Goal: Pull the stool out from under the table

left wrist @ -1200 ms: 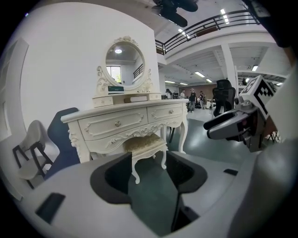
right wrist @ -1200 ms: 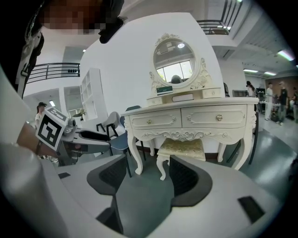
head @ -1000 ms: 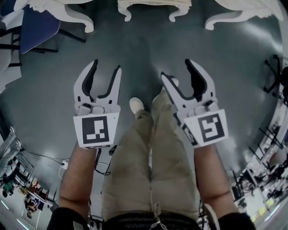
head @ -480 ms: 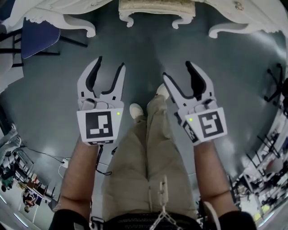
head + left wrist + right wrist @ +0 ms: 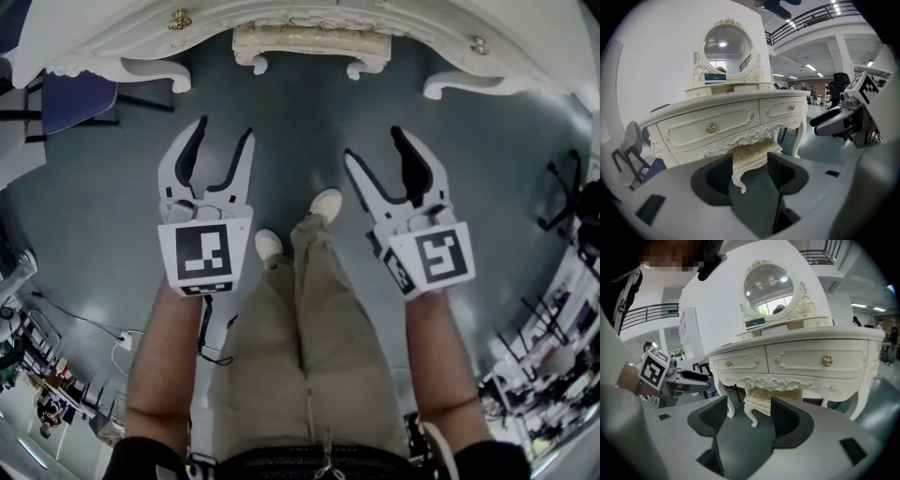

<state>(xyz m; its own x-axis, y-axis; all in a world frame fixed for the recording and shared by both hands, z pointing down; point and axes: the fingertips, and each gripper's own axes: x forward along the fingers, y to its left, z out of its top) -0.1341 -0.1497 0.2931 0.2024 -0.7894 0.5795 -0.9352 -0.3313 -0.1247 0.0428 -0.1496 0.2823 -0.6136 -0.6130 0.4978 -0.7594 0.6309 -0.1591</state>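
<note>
The stool (image 5: 311, 42) sits tucked under the table (image 5: 112, 37) at the top of the head view. Only its cream front edge and two curled front legs show past the table's carved apron. In both gripper views we see its gold patterned seat just below that apron, between the table's legs.

The left gripper (image 5: 223, 131) and the right gripper (image 5: 373, 145) hang side by side over the dark floor (image 5: 281, 178), near the stool but apart from it — neither touches it or the table. Both point toward the table and tilt downward. Both are released: each has its jaws apart with nothing between the pads. Through each gap we see only the floor and, farther off, a front leg of the stool.

Between the grippers we see the person's legs in tan trousers (image 5: 300, 347), with two white shoes (image 5: 326, 203) on the floor, one ahead of the other.

The table is white with two drawers, each with a gold knob (image 5: 710, 128), and a round mirror (image 5: 727, 44) stands upright on top.
</note>
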